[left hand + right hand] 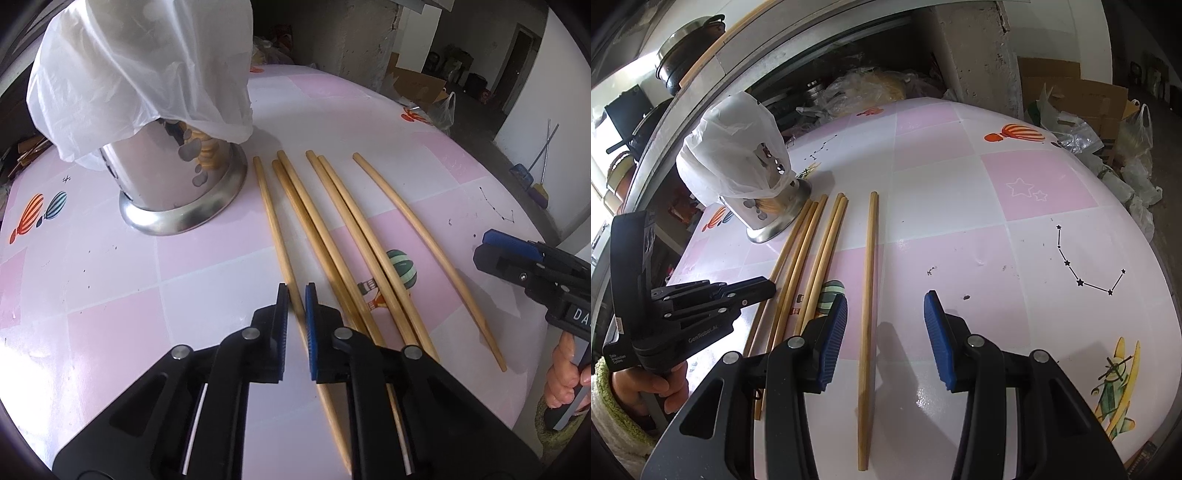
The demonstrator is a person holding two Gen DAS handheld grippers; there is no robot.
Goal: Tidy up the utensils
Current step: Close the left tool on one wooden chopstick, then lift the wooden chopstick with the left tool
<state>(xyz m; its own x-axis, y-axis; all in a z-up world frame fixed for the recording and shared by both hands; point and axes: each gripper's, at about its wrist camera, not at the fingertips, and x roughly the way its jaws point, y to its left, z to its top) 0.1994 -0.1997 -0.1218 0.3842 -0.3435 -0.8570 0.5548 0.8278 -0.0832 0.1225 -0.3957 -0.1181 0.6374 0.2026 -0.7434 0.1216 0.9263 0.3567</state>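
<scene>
Held the left gripper (295,291) low over the pink checked table (110,295), its blue pads (309,325) drawn close with only a narrow gap between them. Straddled the leftmost chopstick (266,206) there; could not tell whether the pads actually touched it. Saw five more chopsticks lying flat to its right, fanning from near to far: a touching pair (295,206), a second pair (332,206), and a lone chopstick (424,240) apart on the right. Found a metal utensil holder (177,184) standing far left, just beside the leftmost stick's far tip, draped on top with a white plastic bag (140,74). Caught the right gripper (495,251) at the right edge, gripped by the right hand (565,373). From the right wrist, held the right gripper (886,325) with its jaws spread wide on either side of the lone chopstick (870,277), touching nothing. Saw the left gripper (768,288) side-on at the left above the near ends of the other sticks, held by the left hand (653,391), and the bagged utensil holder (775,218) at far left.
</scene>
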